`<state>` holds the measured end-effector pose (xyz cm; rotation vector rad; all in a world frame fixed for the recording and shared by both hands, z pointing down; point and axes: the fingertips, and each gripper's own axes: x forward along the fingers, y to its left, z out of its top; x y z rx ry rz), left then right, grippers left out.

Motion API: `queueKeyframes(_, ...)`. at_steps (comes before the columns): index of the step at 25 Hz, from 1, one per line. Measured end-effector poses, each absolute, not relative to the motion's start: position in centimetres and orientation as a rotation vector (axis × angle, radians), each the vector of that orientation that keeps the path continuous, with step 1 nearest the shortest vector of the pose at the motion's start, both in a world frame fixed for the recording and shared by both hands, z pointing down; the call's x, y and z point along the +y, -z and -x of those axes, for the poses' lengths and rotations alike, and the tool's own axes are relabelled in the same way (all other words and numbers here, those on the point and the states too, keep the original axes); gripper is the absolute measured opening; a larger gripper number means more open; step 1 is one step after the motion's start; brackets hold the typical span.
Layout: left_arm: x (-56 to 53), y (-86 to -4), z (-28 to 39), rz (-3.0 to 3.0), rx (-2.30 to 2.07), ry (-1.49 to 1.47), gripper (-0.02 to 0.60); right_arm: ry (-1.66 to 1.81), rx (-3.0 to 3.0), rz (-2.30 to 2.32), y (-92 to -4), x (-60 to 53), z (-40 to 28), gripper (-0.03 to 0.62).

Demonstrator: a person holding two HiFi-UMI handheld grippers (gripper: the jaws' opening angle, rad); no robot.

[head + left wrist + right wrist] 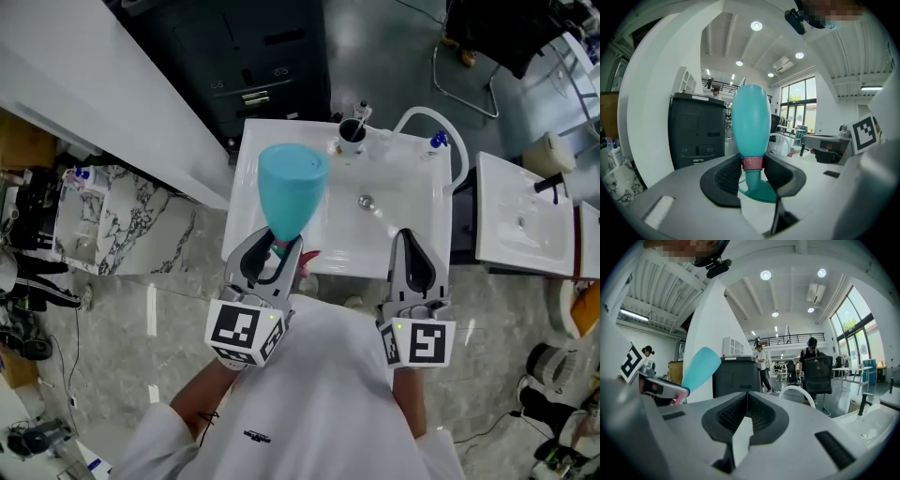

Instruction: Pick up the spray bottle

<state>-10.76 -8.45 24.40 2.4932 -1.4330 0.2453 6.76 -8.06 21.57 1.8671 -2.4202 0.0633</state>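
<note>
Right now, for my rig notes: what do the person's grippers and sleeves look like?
The left gripper and right gripper are light grey with black, ribbed, curved jaws; each carries a cube of black-and-white square markers. The sleeves are white.

The right gripper (746, 414) has its jaws pressed together — at left the teal spray bottle (701, 367) leans, base uppermost.

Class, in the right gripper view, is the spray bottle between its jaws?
No, the right gripper is shut and empty; the left gripper holds the spray bottle.
</note>
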Motion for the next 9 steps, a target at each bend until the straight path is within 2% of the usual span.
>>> queueKeyframes(9,-8.76,-24.13,10.76,-2.508,-1.424,-0.245,0.146,-0.060,-2.407,-1.884,-21.30,-7.91,-6.80,0.006)
